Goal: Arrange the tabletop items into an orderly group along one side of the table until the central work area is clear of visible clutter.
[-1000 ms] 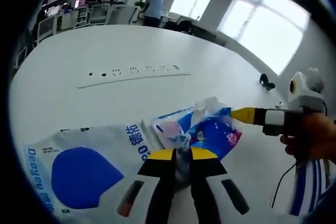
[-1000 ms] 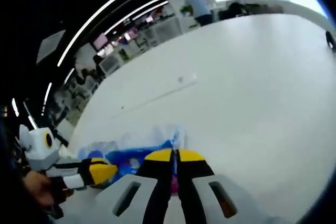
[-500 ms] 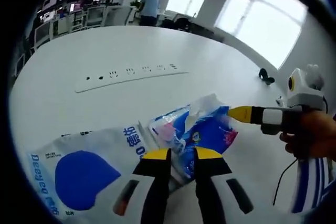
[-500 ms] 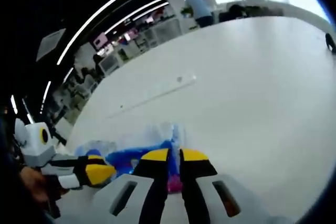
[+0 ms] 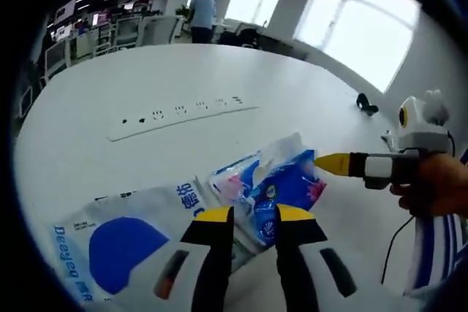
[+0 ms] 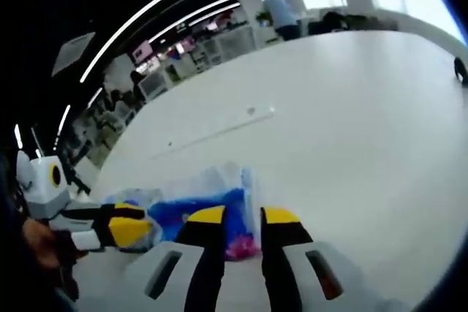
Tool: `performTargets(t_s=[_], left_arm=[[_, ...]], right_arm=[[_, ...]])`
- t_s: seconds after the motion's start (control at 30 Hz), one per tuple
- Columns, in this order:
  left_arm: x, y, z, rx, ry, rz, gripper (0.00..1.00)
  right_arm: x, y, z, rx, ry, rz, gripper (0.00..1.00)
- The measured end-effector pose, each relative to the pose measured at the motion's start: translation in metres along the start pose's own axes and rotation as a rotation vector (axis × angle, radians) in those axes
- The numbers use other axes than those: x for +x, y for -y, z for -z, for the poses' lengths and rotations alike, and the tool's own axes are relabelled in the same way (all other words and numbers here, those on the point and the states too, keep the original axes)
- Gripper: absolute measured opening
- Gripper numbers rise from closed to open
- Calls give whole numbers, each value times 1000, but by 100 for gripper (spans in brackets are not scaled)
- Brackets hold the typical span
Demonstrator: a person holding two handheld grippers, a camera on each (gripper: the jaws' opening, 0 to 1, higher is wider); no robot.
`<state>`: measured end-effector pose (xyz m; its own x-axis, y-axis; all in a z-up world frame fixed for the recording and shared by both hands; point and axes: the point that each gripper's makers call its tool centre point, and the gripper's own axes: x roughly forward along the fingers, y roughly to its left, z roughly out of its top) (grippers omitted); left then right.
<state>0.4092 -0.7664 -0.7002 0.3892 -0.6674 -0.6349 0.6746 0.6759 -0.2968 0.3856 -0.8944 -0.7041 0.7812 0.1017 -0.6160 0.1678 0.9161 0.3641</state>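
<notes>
Glossy white round table (image 5: 183, 71), smooth. Large white plastic pack with blue print (image 5: 117, 242) at 7 o'clock. Crinkly blue-pink tissue packet (image 5: 274, 180) at center, beside it. Left gripper (image 5: 251, 215) and right gripper (image 6: 243, 215): jaws parted, holding nothing, packet just ahead.

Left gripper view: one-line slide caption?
Open left claw over a blue tissue pack beside a white bag; right claw alongside.
</notes>
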Motion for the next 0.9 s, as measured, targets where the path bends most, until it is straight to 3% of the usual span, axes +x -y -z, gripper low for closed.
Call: performTargets(t_s=[0.37,0.5,0.9], left_arm=[[-13,6,2,30,12,10,26],[-17,8,2,40,19,19,29],[-36,9,1,41,54,12,34]], right_arm=[[-22,-2,-3,-57,14,2,23],[-28,-5,1,-72,17,-8,32],[-48,-11,19,-84,8,-15,42]])
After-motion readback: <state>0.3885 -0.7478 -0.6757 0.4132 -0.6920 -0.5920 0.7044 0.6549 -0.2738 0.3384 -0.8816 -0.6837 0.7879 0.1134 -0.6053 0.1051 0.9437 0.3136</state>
